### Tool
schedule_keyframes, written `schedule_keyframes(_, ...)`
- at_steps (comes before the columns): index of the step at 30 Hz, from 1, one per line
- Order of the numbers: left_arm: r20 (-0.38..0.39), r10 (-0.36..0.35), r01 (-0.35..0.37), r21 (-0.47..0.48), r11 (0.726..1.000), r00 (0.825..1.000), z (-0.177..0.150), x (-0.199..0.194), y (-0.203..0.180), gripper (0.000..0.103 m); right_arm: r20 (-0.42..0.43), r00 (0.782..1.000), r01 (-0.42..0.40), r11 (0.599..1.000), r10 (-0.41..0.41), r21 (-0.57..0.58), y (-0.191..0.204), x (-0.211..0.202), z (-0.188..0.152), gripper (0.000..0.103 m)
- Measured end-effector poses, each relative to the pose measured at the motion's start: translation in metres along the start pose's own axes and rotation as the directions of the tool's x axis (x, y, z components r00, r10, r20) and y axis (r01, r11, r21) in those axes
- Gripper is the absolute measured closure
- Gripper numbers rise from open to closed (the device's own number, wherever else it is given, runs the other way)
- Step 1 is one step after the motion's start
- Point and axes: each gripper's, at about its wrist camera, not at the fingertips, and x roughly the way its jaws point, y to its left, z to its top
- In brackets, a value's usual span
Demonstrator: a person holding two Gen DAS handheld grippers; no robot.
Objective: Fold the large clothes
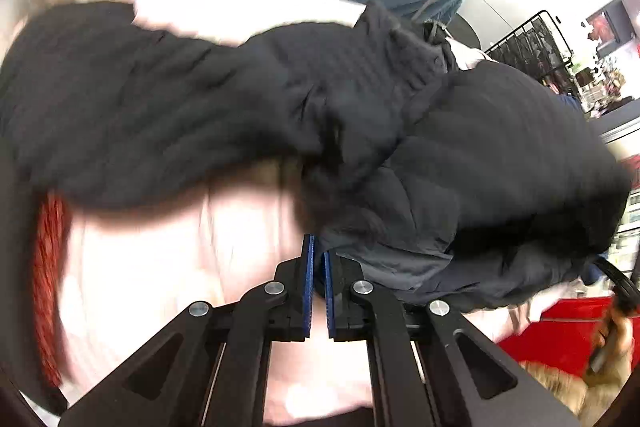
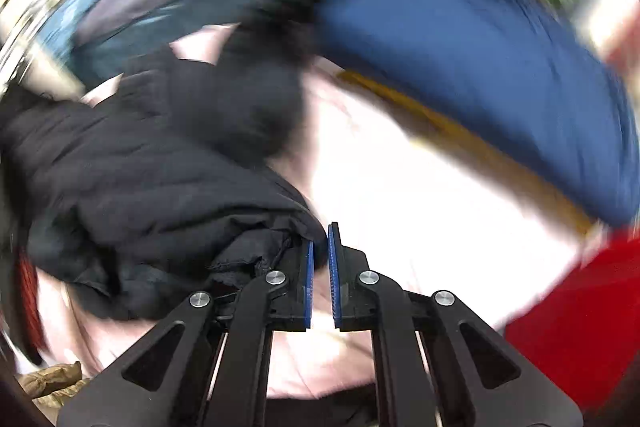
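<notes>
The black jacket (image 1: 280, 99) sprawls over the pale sheet (image 1: 160, 267), bunched toward three o'clock. Left gripper (image 1: 316, 267) pinches its hem; right gripper (image 2: 320, 259) is closed, seemingly empty (blurred). A thin pinch could slip mid-swing.

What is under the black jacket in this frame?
A pale pink cloth surface shows beneath and around the black jacket. Whatever lies directly under the jacket's bulk is covered, and motion blur hides finer detail.
</notes>
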Motion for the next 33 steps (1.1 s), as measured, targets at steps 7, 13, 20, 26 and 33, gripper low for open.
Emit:
schedule_keyframes(7,-0.227,0.067,-0.071,-0.010,0.997,0.972,-0.091,0.026,0.024,0.099,-0.322,0.940,0.049,0.888,0.114,0.457,-0.113,0.083,-0.077,0.096)
schedule_keyframes(13,-0.399,0.073,-0.097,-0.040,0.994,0.914,-0.174,0.051,0.033,0.099,-0.341,0.937,0.087,0.894,0.077,0.439,-0.123,0.084,-0.092,0.092)
schedule_keyframes(20,-0.383,0.172,-0.214,-0.071,0.974,0.908,-0.201,0.048,0.048,0.099,-0.250,0.953,-0.116,0.966,0.173,0.229,-0.046,0.086,-0.051,0.025)
schedule_keyframes(26,-0.125,0.245,-0.270,-0.270,0.924,0.961,-0.172,-0.017,0.075,0.063,-0.226,0.963,-0.144,0.989,0.144,0.017,0.018,0.090,-0.035,0.025)
schedule_keyframes(33,0.066,0.163,-0.163,-0.011,0.987,0.984,-0.087,-0.003,-0.024,0.027,-0.181,0.982,-0.136,0.884,0.059,-0.448,0.126,0.083,-0.044,0.025)
